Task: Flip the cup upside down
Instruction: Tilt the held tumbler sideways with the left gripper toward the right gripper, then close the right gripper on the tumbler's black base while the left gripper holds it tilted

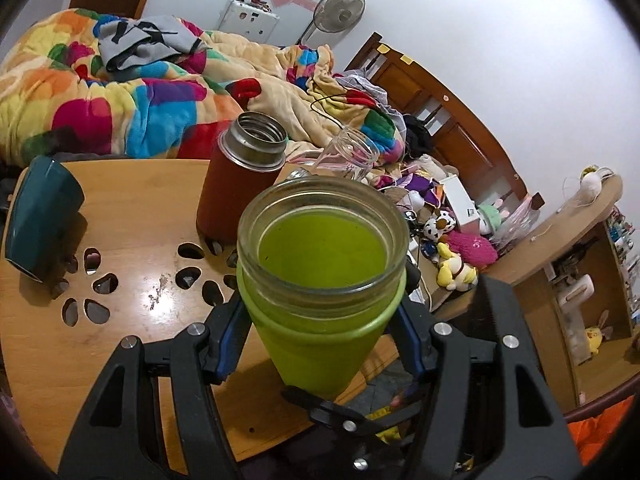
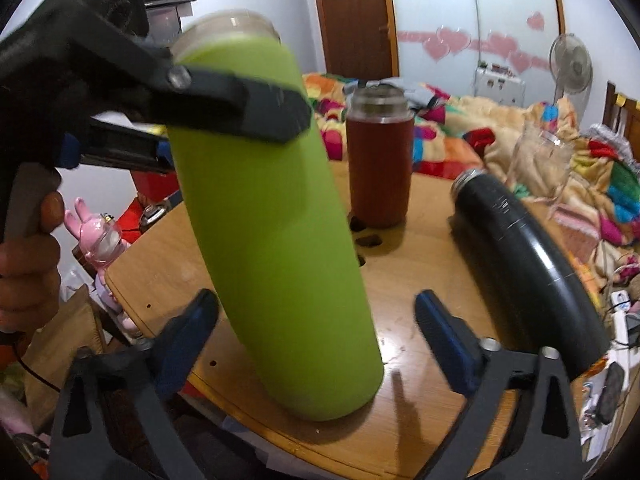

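Note:
A tall lime-green cup (image 1: 320, 332) with a clear glass threaded rim stands mouth up near the front edge of the round wooden table (image 1: 132, 216). My left gripper (image 1: 320, 344) is shut on the green cup just below its rim. In the right wrist view the green cup (image 2: 276, 240) leans slightly, its base on the table (image 2: 420, 280), with the left gripper's fingers (image 2: 256, 108) clamped around its upper part. My right gripper (image 2: 316, 336) is open and empty, its blue-padded fingers either side of the cup's lower part without touching it.
A red-brown flask (image 1: 236, 188) stands open behind the green cup. A dark teal cup (image 1: 40, 216) is at the left. A black flask (image 2: 528, 264) lies on its side at the right. A clear glass jar (image 2: 540, 164) stands at the far edge. A bed with a colourful blanket (image 1: 120, 92) lies beyond.

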`<state>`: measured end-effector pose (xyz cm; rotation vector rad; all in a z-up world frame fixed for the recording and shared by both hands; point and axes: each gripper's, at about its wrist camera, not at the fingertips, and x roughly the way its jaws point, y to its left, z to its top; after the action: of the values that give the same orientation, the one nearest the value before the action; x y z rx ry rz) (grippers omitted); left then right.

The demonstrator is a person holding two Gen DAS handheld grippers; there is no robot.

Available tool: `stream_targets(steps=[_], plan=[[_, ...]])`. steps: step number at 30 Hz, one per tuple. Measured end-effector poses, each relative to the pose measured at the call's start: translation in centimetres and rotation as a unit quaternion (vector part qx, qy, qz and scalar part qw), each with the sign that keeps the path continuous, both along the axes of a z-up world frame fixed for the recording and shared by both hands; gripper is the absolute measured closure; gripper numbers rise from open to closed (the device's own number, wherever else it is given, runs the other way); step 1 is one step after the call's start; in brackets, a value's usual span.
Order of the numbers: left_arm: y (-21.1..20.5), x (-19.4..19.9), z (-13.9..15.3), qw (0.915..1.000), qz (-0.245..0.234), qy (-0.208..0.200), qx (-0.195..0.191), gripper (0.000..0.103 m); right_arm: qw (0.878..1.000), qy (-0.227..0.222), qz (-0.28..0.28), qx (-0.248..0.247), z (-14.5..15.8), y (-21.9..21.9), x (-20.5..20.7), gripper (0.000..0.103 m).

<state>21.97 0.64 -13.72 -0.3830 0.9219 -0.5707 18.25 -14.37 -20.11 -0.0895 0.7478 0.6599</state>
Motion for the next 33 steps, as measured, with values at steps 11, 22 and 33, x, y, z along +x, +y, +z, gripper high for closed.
stream_targets(steps=[11, 22, 33], plan=[[4.6, 2.1, -5.1, 0.9876, 0.075, 0.090, -0.104, 0.038, 0.999, -0.018, 0.031, -0.013, -0.5, 1.3, -0.9, 0.036], [5.7, 2.9, -9.8, 0.9730, 0.127, 0.160, -0.107, 0.030, 0.999, -0.006, 0.050, -0.003, -1.5, 2.1, -0.4, 0.041], [4.8, 2.0, -8.5, 0.9831, 0.133, 0.125, -0.016, 0.026, 0.999, 0.000, 0.049, 0.000, -1.9, 2.4, -0.1, 0.041]])
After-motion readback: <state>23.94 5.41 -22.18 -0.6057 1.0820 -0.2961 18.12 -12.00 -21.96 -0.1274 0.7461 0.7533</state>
